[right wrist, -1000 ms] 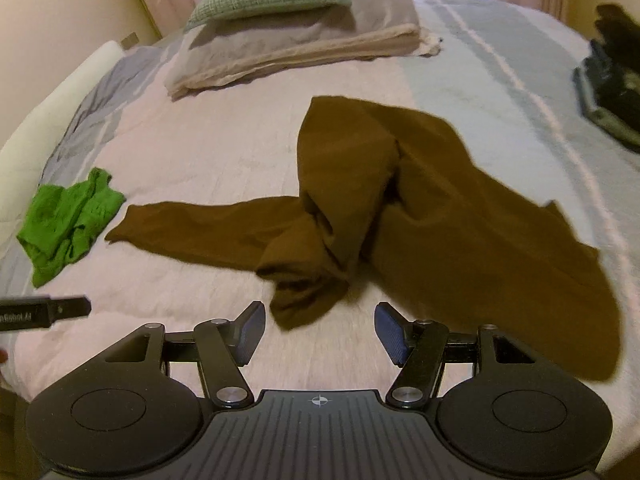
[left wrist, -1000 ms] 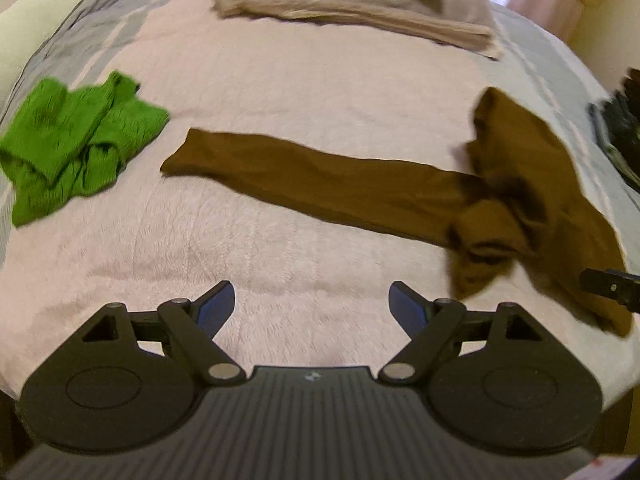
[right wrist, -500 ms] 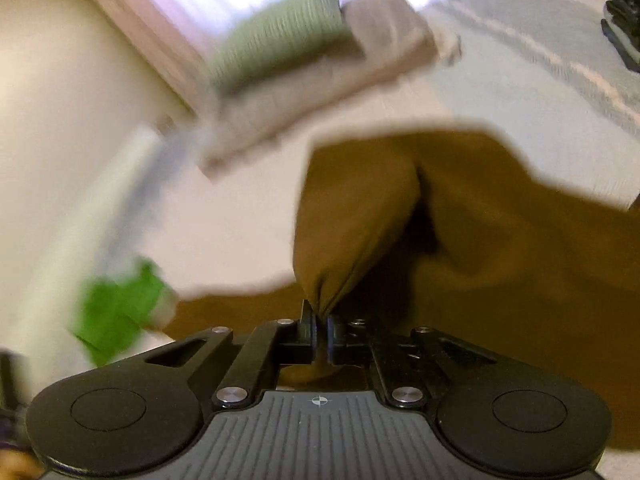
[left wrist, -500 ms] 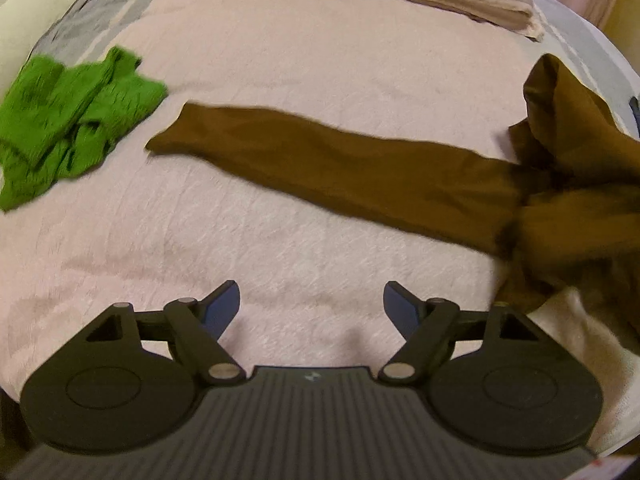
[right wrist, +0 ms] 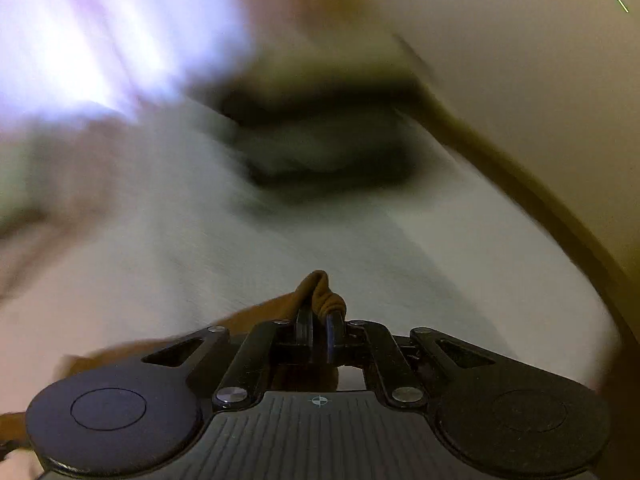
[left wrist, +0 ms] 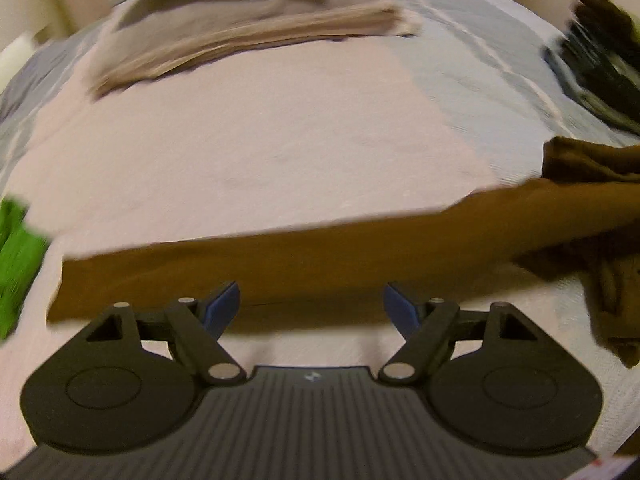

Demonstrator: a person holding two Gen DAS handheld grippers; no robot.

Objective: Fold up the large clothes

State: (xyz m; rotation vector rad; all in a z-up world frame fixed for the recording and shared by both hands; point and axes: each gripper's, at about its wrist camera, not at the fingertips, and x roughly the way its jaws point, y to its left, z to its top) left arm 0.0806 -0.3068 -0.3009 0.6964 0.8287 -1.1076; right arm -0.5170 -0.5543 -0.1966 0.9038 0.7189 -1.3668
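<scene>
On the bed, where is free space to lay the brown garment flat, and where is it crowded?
The widest bare patch of bedspread lies between the stacked pillows at the far end and the brown garment stretched before the open left gripper. It is crowded at the left edge by the green garment and at the far right by dark items.

Your left gripper: black body, blue fingertip pads | your right gripper: black, silver screws, crosshair mark
</scene>
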